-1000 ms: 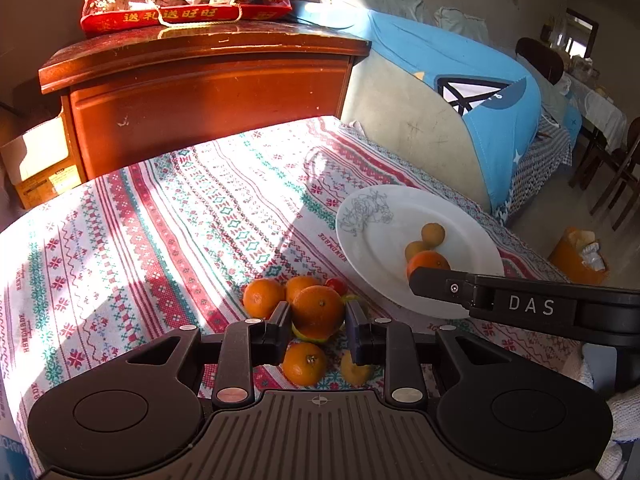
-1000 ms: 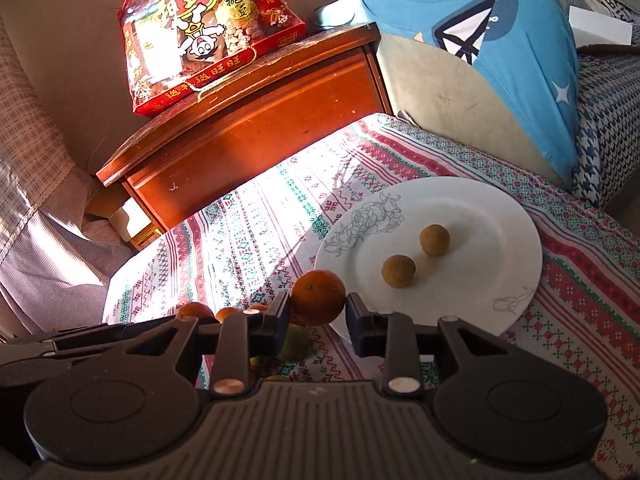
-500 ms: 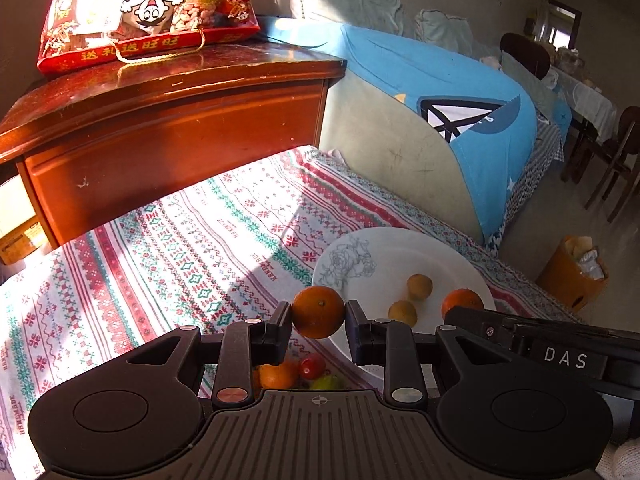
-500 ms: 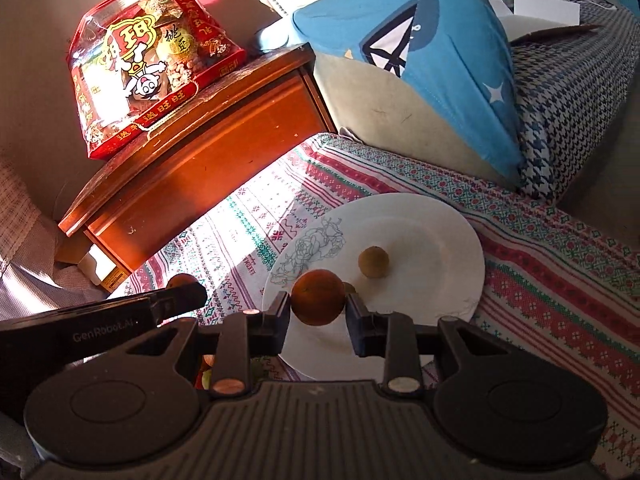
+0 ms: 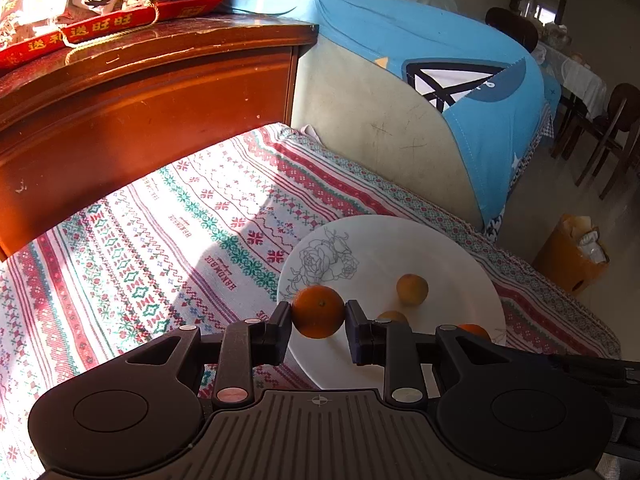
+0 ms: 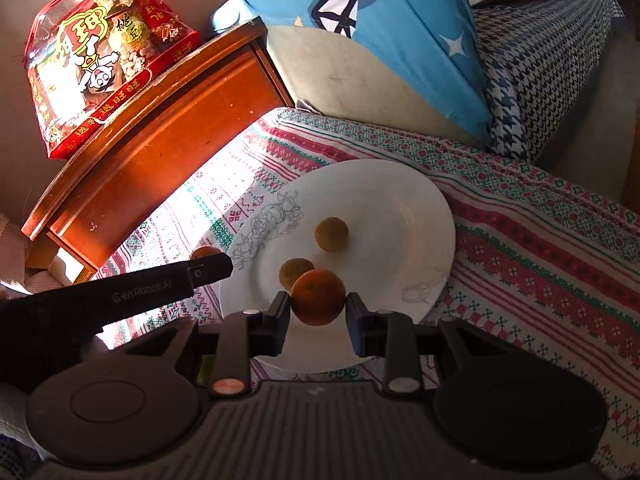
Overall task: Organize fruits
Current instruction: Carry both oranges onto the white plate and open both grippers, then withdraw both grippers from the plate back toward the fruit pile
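A white plate (image 5: 448, 248) with a rose drawing lies on the patterned tablecloth (image 5: 160, 248). Two small tan fruits (image 5: 412, 289) sit on it. My left gripper (image 5: 318, 316) is shut on an orange (image 5: 318, 311), held above the plate's left rim. My right gripper (image 6: 318, 306) is shut on another orange (image 6: 318, 296), held over the near part of the plate (image 6: 400, 208), close to a tan fruit (image 6: 294, 271). The second tan fruit (image 6: 331, 233) lies mid-plate. The left gripper's finger (image 6: 160, 286) shows at the plate's left in the right wrist view.
A wooden cabinet (image 5: 140, 92) with a red snack bag (image 5: 100, 4) stands behind the table. A sofa with a blue cushion (image 5: 460, 64) is at the far right. An orange bin (image 5: 568, 256) sits on the floor.
My left gripper lifted an orange from the pile and carried it right to the plate's rim. My right gripper moved forward with its orange over the plate.
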